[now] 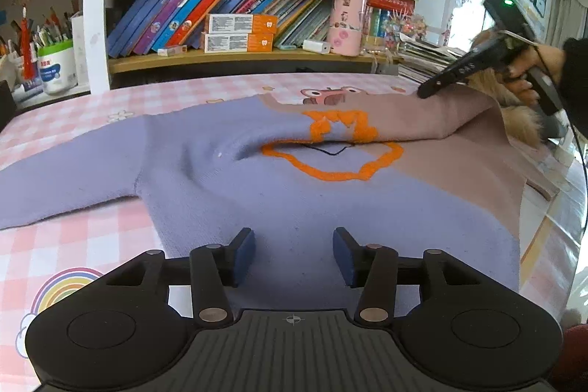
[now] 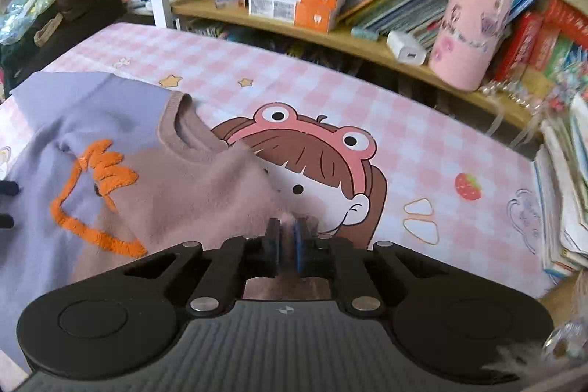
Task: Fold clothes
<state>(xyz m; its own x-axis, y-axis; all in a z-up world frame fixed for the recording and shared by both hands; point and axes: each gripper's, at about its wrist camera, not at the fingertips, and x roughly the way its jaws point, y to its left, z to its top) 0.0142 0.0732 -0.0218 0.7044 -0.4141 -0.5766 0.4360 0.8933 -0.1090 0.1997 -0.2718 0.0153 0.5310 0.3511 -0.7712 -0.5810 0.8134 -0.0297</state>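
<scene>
A lavender and dusty-pink sweater with a fuzzy orange outline lies spread on the pink checked tablecloth. My left gripper hovers open over the lavender hem, and its blue pads touch no cloth. A hand holds my right gripper at the far right, where it lifts the pink side of the sweater in a fold toward the middle. In the right wrist view, my right gripper is shut, with the pink edge of the sweater pinched between its pads. The collar sits just left of the cartoon print.
A bookshelf with leaning books, orange boxes and a pink cup stands behind the table. Stacked books and papers line the table's right edge. A white jar of pens is at the far left.
</scene>
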